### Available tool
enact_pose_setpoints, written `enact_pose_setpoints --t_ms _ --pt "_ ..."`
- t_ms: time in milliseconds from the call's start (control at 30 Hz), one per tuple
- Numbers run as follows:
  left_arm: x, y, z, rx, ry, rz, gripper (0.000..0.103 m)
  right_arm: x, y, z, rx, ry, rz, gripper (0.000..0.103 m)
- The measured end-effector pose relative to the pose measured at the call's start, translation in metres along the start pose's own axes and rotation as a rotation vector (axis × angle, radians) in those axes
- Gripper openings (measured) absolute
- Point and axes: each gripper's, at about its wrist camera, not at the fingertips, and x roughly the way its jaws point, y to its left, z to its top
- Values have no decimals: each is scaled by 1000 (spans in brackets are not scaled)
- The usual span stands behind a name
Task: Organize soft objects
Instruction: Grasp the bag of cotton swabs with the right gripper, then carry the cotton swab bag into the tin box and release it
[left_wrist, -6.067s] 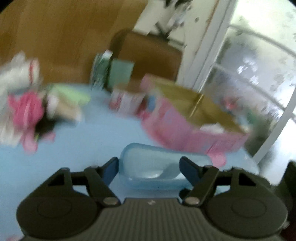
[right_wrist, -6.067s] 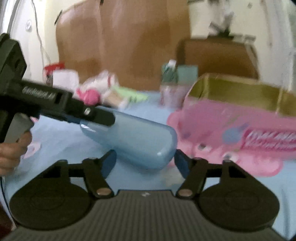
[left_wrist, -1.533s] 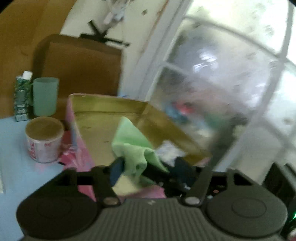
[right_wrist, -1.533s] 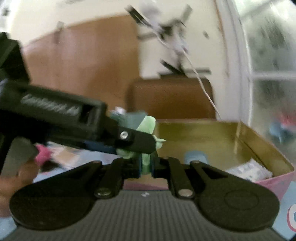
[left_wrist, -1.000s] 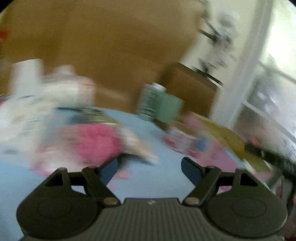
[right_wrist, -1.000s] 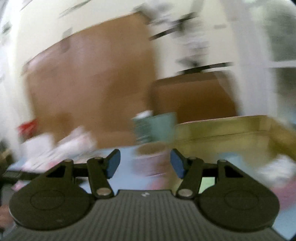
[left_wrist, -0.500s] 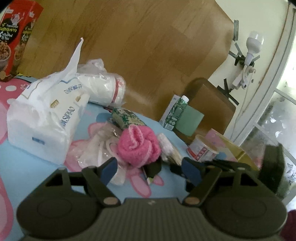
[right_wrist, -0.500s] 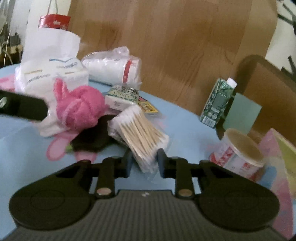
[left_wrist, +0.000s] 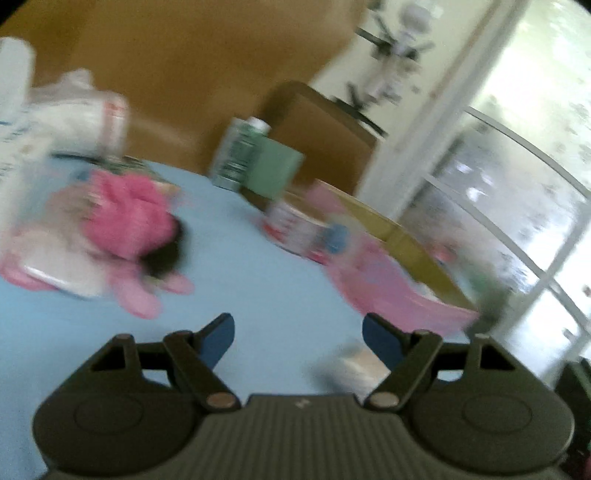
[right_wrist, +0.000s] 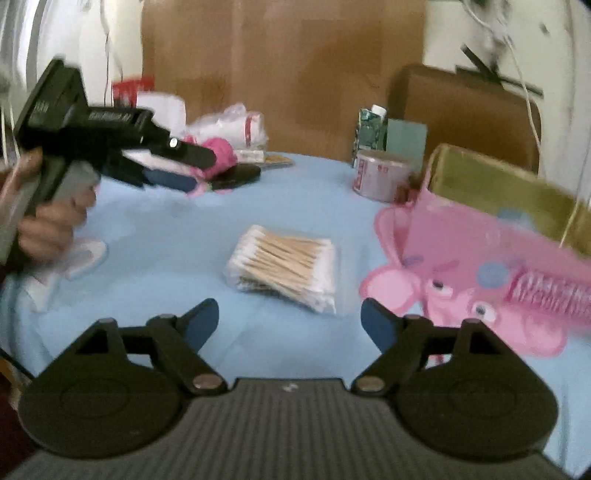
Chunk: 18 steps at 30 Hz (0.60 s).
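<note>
Released just now, the cotton swab pack (right_wrist: 284, 267) lies at twelve o'clock before the right hand-held gripper (right_wrist: 288, 321), whose jaws have opened wide and empty (probably dropped nearer the pink box (right_wrist: 480, 251) for sorting).

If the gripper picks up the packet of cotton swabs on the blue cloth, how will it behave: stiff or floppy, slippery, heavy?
The packet of cotton swabs looks thin and clear-wrapped, so it is probably slippery and crinkles under the pads. The thin sticks suggest it is light. They lie parallel, so it may stay fairly stiff along their length but sag or shift across it.
</note>
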Motion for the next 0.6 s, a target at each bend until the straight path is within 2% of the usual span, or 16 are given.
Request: enact_pose_setpoints --t_ms 67,133,200,233,267,300,333,367,500,600 --pt "12 -16 -5 -9 57 -26 80 4 -3 1 2 -11 -9 86" --pt "27 -31 -11 -1 119 -14 80 12 -1 4 -2 -22 -10 86" --pt "42 -41 -17 8 168 24 71 26 -6 9 34 -2 8 86" --pt "49 -43 -20 4 190 24 56 31 -6 7 69 16 15 86" --pt "54 -45 -23 7 192 17 45 35 -6 7 88 -3 25 69" --pt "58 -49 -24 13 209 16 45 34 -4 7 89 -18 40 56" --pt "58 -56 -23 36 199 46 45 32 0 9 86 -30 16 46" --pt "57 -61 -20 63 190 57 45 30 2 9 78 -42 -4 42" --pt "50 -84 8 107 127 -34 45 0 -9 18 95 -178 -58 41" --pt "67 -114 33 181 81 -77 45 -17 -25 30 97 -289 -135 41"
